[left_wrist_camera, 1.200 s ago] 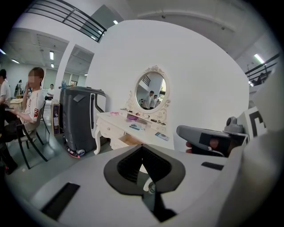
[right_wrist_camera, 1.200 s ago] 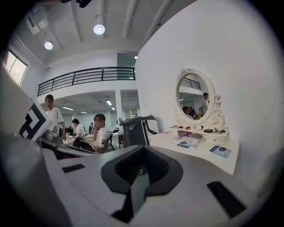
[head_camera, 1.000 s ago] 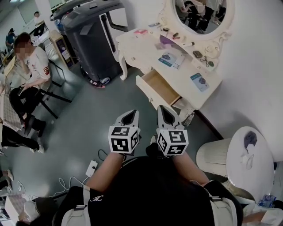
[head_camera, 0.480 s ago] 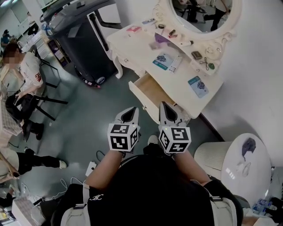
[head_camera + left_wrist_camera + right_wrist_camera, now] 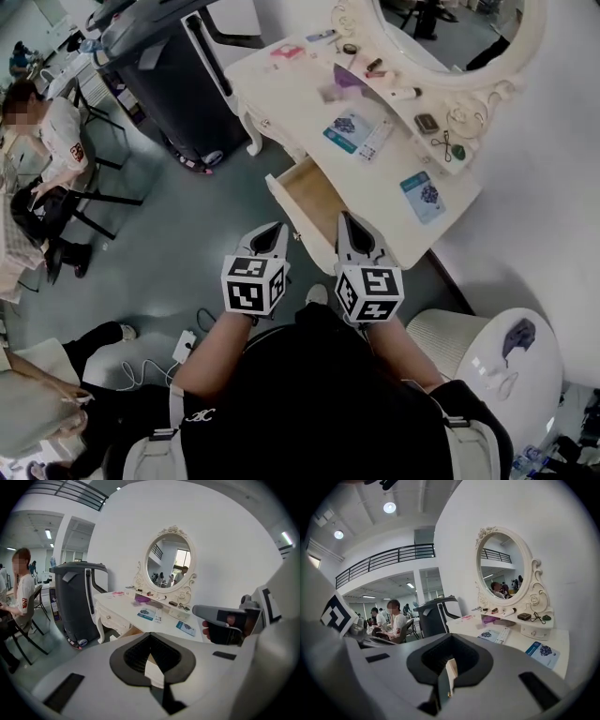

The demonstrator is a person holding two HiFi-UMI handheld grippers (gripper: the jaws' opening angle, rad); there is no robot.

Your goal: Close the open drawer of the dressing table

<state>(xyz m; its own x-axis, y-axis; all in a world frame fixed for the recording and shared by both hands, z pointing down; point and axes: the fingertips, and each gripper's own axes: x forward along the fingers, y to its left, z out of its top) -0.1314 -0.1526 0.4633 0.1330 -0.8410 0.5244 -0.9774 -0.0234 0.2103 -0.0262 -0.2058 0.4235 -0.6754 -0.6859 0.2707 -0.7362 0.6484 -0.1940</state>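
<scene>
Drawer (image 5: 307,199) open, blue booklet (image 5: 422,194) print illegible

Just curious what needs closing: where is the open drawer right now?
In the head view, the open drawer sticks out from the dressing table at centre, just ahead of the left gripper and the right gripper.
</scene>
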